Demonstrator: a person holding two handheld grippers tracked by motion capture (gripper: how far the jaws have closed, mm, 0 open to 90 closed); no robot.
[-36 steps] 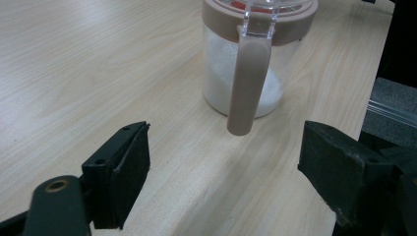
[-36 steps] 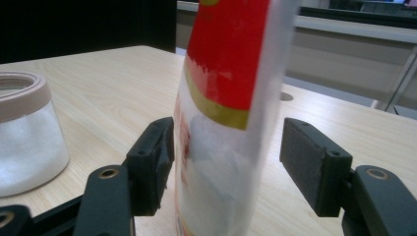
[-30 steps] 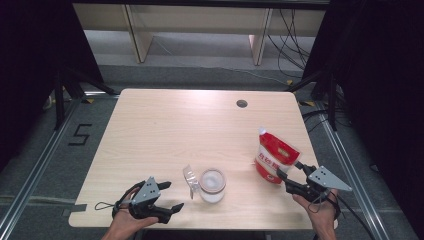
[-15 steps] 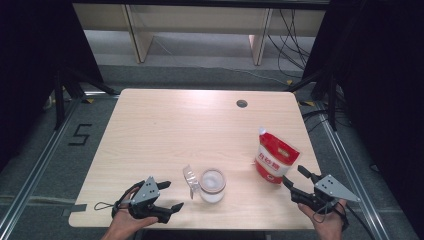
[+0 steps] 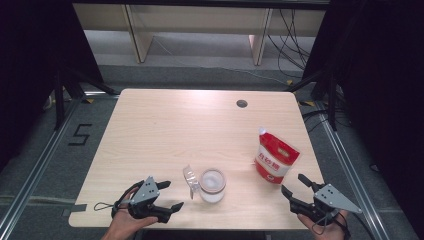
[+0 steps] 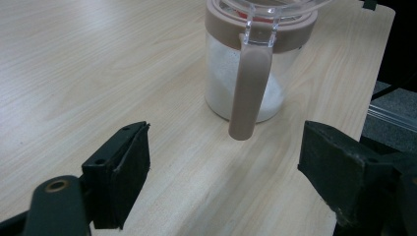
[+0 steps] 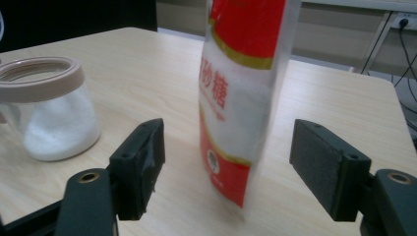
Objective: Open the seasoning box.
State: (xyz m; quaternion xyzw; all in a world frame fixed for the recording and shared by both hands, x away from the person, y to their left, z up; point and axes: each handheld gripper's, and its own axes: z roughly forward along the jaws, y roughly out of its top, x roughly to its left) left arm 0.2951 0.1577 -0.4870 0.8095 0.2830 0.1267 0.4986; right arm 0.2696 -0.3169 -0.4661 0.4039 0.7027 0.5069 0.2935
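Note:
A red and white pouch (image 5: 276, 157) of white grains stands upright on the table's right side. My right gripper (image 5: 293, 184) sits just in front of it near the table edge. Its jaws have just been opening and stand wide, with nothing between them. In the right gripper view the pouch (image 7: 241, 98) rises a little ahead of my right gripper (image 7: 228, 130). A clear jar (image 5: 212, 185) with a tan rim, partly full of white grains, stands at the front middle with its lid (image 5: 190, 179) swung open. My left gripper (image 5: 172, 195) is open beside it, facing the jar (image 6: 255, 64) and its tan latch (image 6: 248, 88).
The wooden table (image 5: 200, 130) has a small dark cable hole (image 5: 242, 103) at the back right. Its front edge runs close under both hands. Beyond the table lie a grey floor, dark stands and cables.
My right gripper has let go of the pouch and drawn back toward the front edge, jaws wider. The pouch stays standing. The left gripper has not moved.

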